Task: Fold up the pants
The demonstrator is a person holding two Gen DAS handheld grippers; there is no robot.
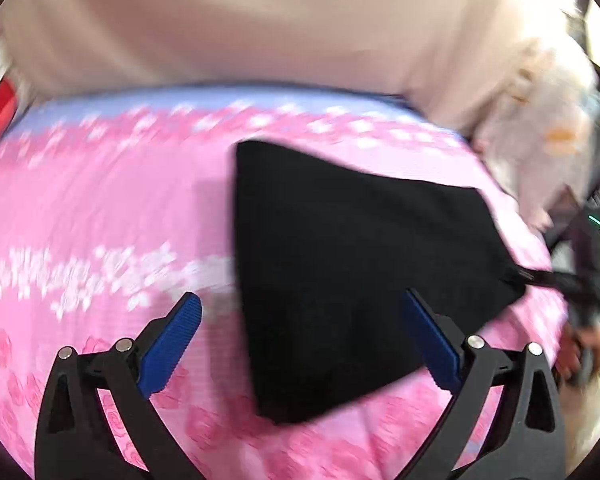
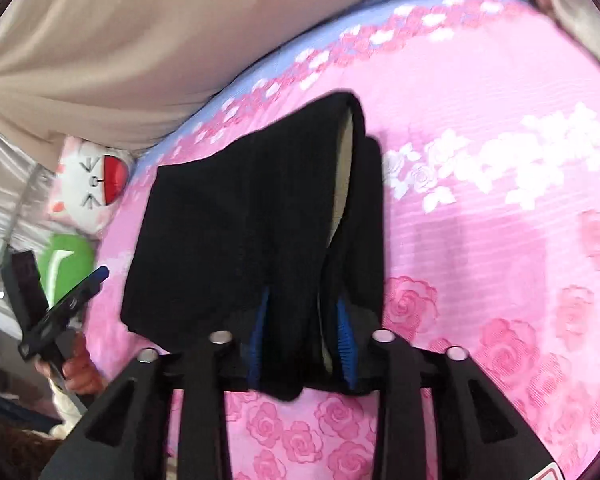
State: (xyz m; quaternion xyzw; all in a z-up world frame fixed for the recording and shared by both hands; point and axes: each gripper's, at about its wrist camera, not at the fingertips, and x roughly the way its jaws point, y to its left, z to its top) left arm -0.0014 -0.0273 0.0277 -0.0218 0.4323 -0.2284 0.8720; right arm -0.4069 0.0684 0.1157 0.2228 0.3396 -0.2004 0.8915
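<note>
The black pants (image 1: 340, 264) lie folded on the pink floral bedspread (image 1: 100, 208). My left gripper (image 1: 300, 320) is open, its blue pads spread wide just above the near edge of the pants, holding nothing. In the right wrist view the pants (image 2: 236, 232) are bunched and partly lifted, with a pale lining showing in a fold. My right gripper (image 2: 304, 320) is shut on the near edge of the pants. The left gripper (image 2: 60, 312) shows at the left edge of that view, and the right gripper (image 1: 580, 284) at the right edge of the left view.
A beige quilt (image 1: 260, 20) lies along the far side of the bed. A white and red plush toy (image 2: 96, 184) and a green item (image 2: 68, 260) sit by the bed's corner. The bed edge drops off near the person's hand (image 2: 80, 372).
</note>
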